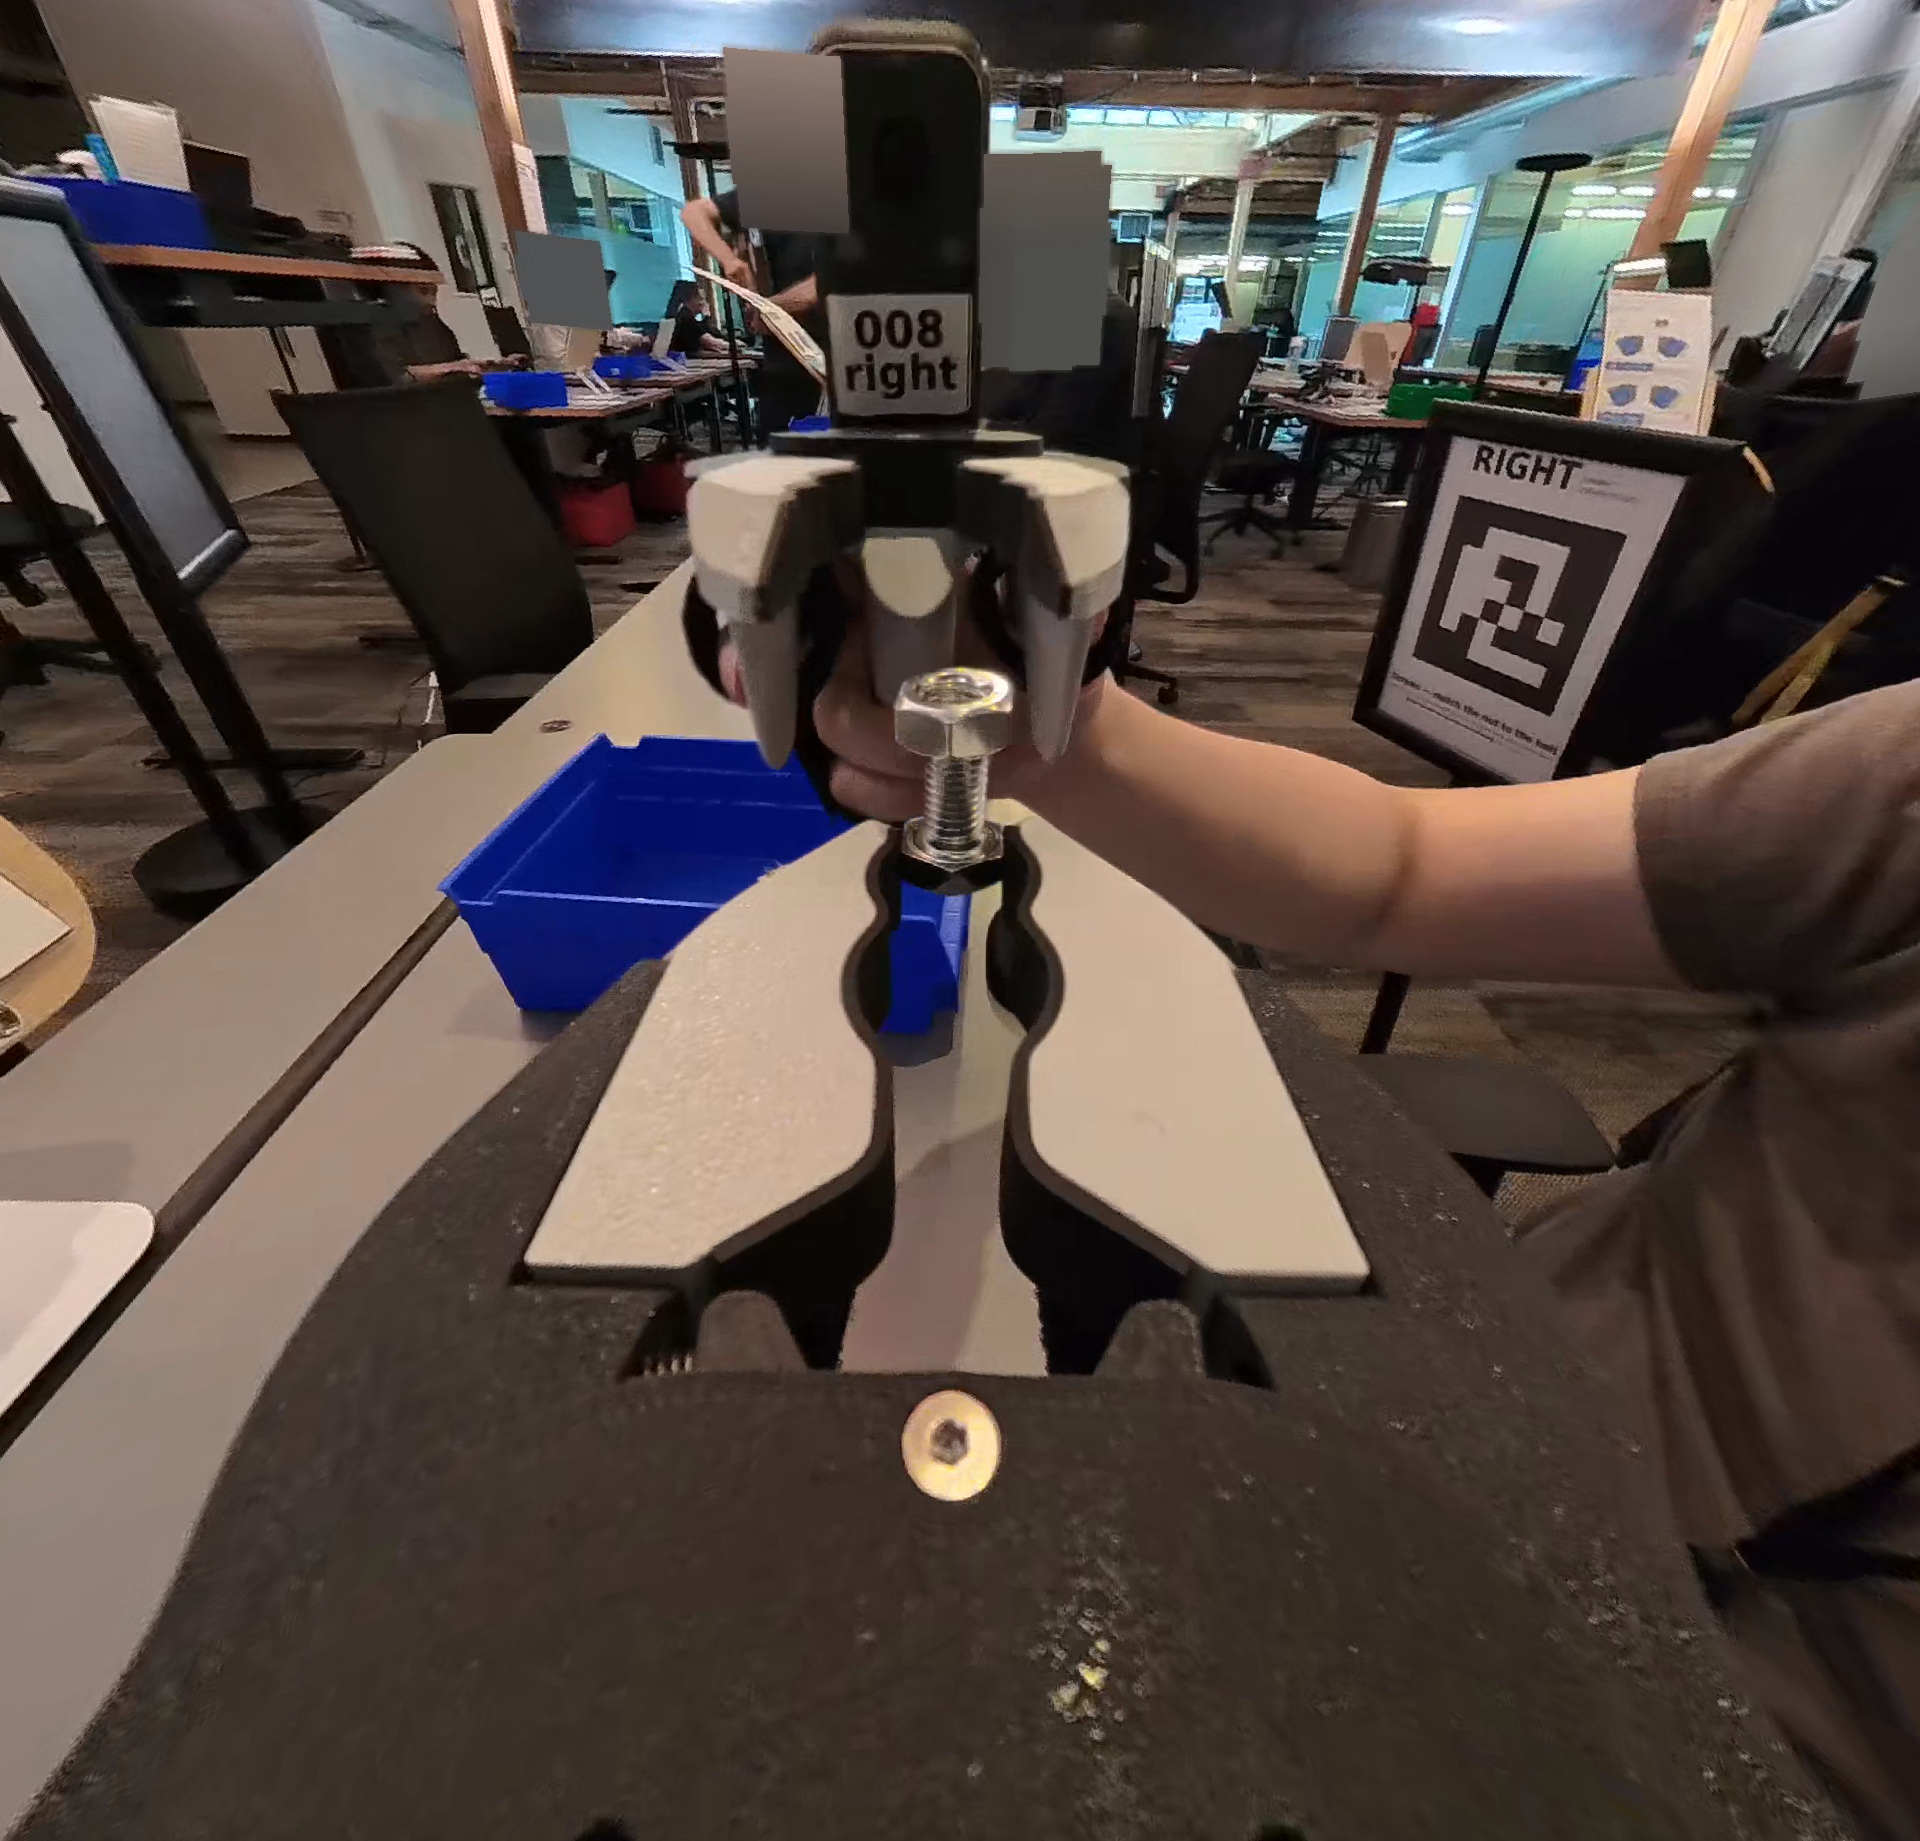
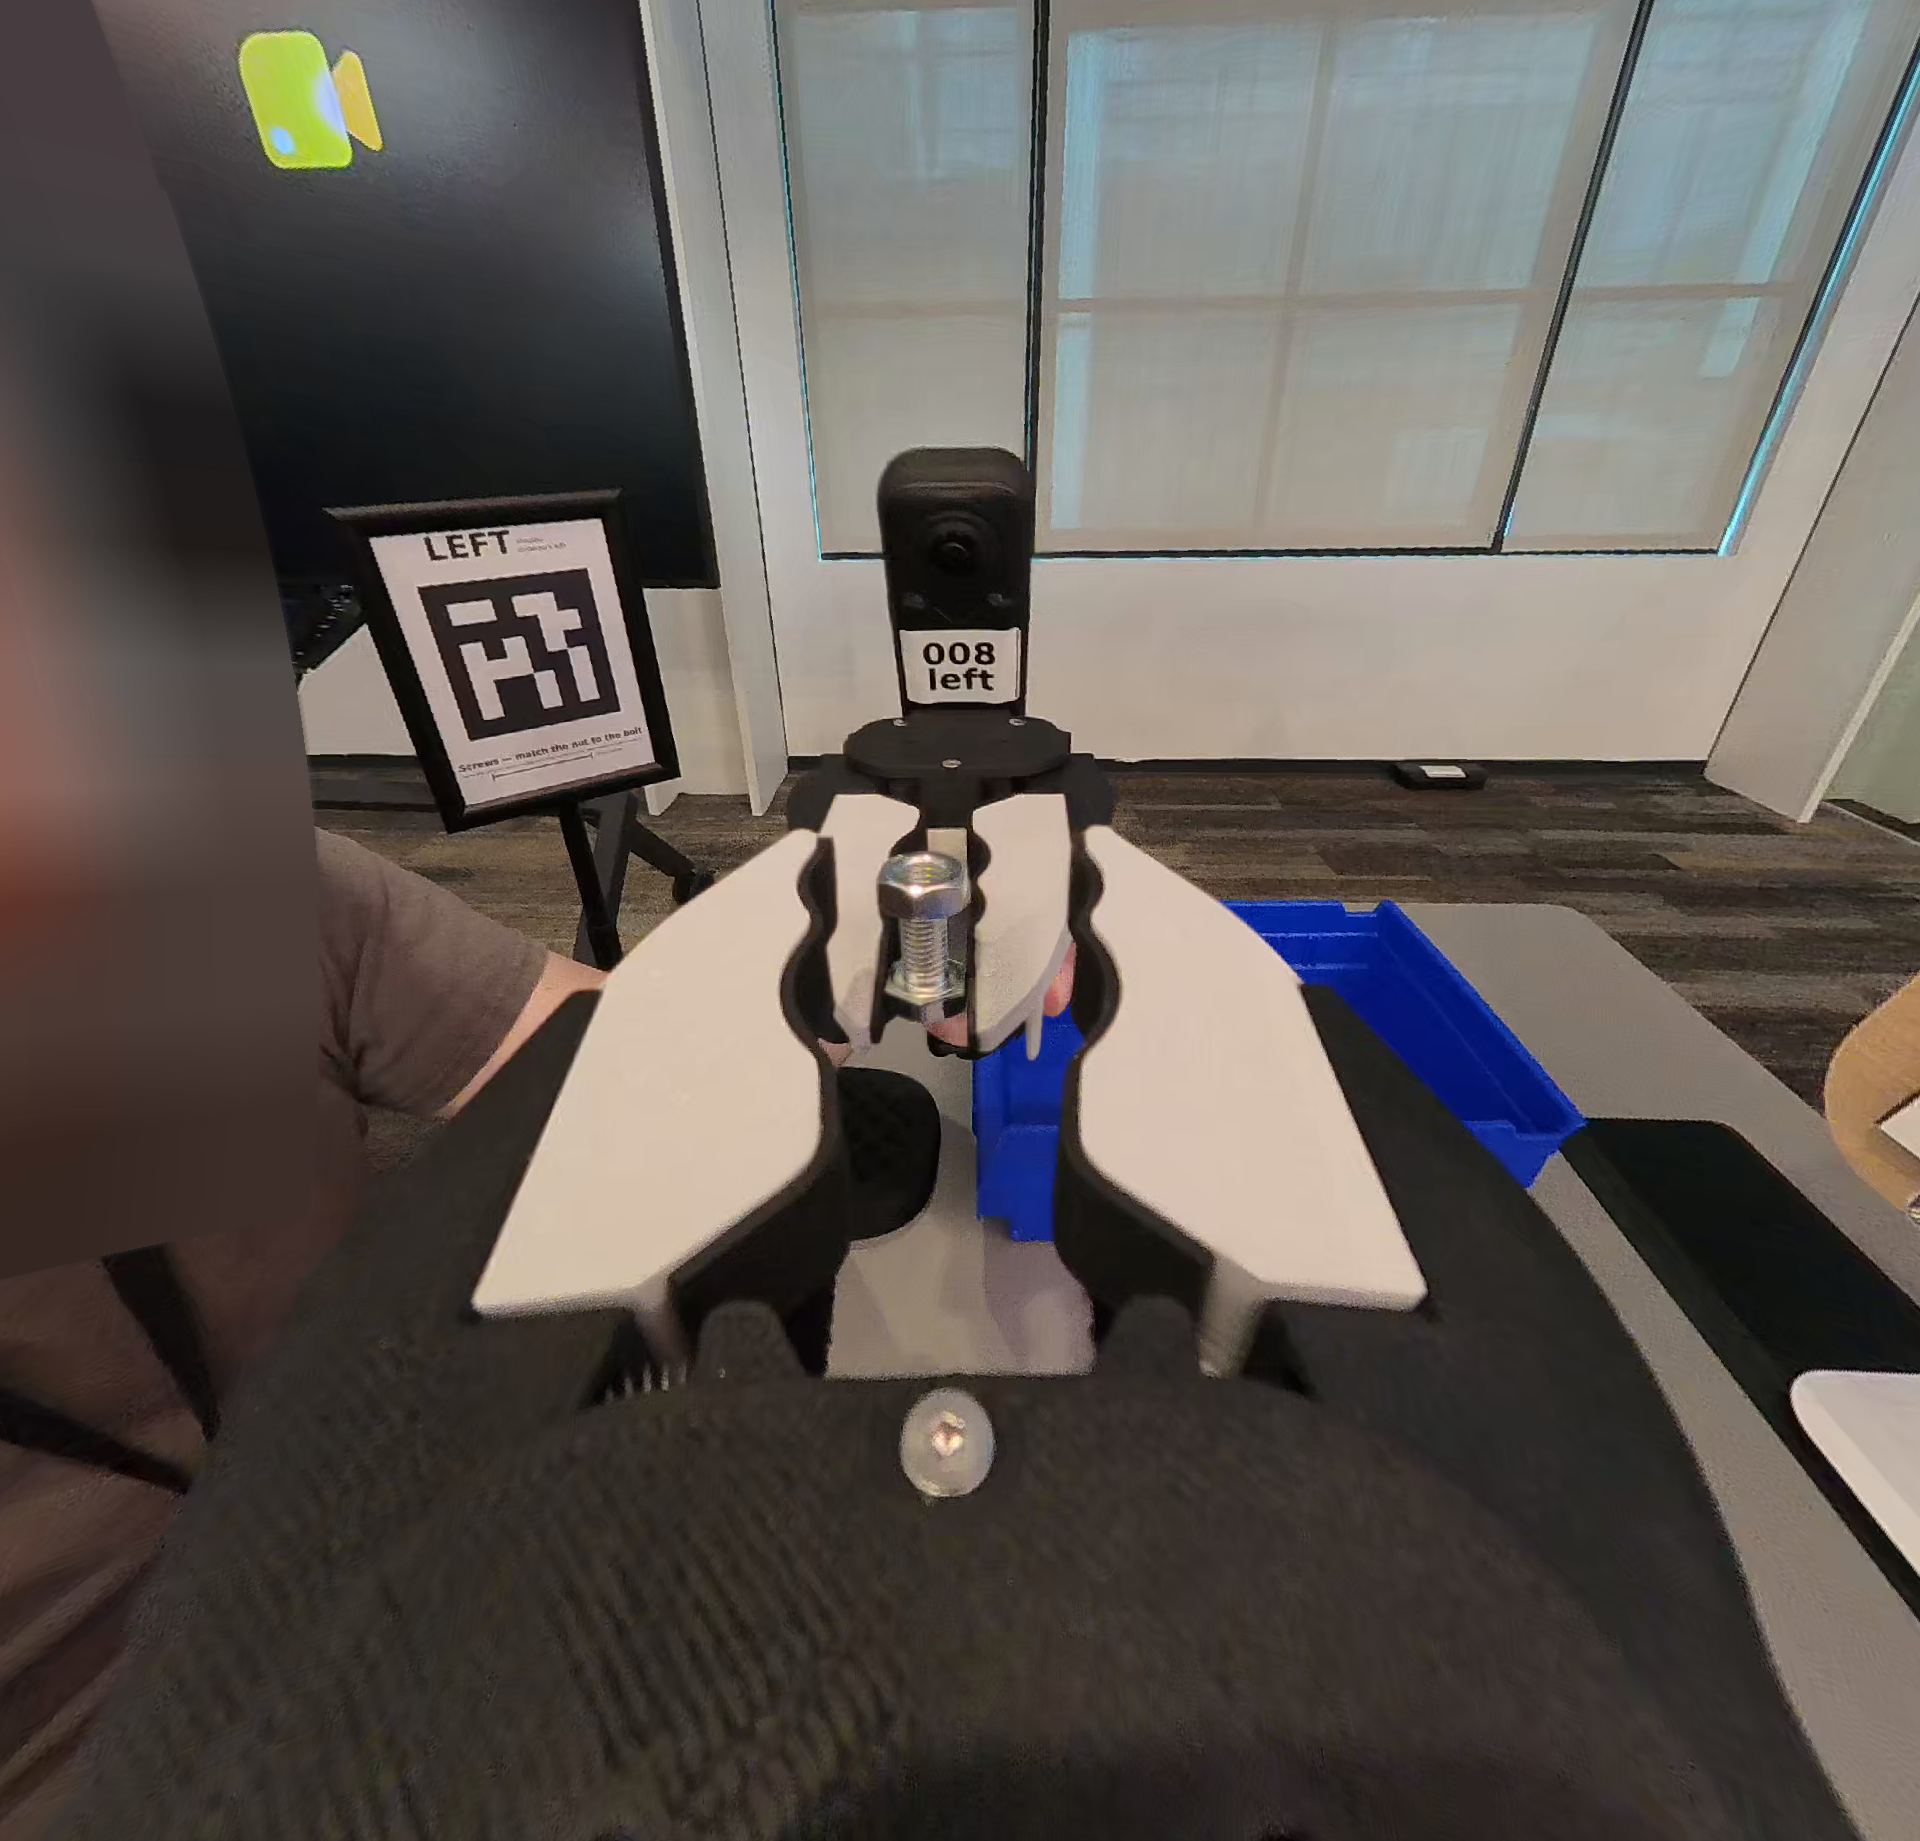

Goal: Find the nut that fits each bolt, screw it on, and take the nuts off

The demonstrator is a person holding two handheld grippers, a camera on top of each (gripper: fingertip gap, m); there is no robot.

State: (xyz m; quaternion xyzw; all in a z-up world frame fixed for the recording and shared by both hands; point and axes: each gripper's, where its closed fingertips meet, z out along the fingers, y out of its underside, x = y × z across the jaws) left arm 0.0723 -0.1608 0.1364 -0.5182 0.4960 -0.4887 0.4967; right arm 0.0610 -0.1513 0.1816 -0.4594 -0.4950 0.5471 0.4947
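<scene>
open-plan office: rows of desks [image 1: 623, 394], office chairs [image 1: 447, 534], carpet floor [image 2: 1455, 825], large windows [image 2: 1299, 233]

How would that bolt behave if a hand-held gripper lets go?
The bolt looks like solid shiny metal, so probably stiff, heavy for its size and slippery. Only its bottom end sits in the left hand-held gripper, so it may tip. Its round shaft would likely roll.

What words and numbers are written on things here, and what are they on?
I won't read writing out; here is what bears it.
White sticker on the right gripper: large, clear print.
White sticker on the left gripper: large, clear print.
Two black-framed signs with square markers: bold heading, blurred small print.
</scene>
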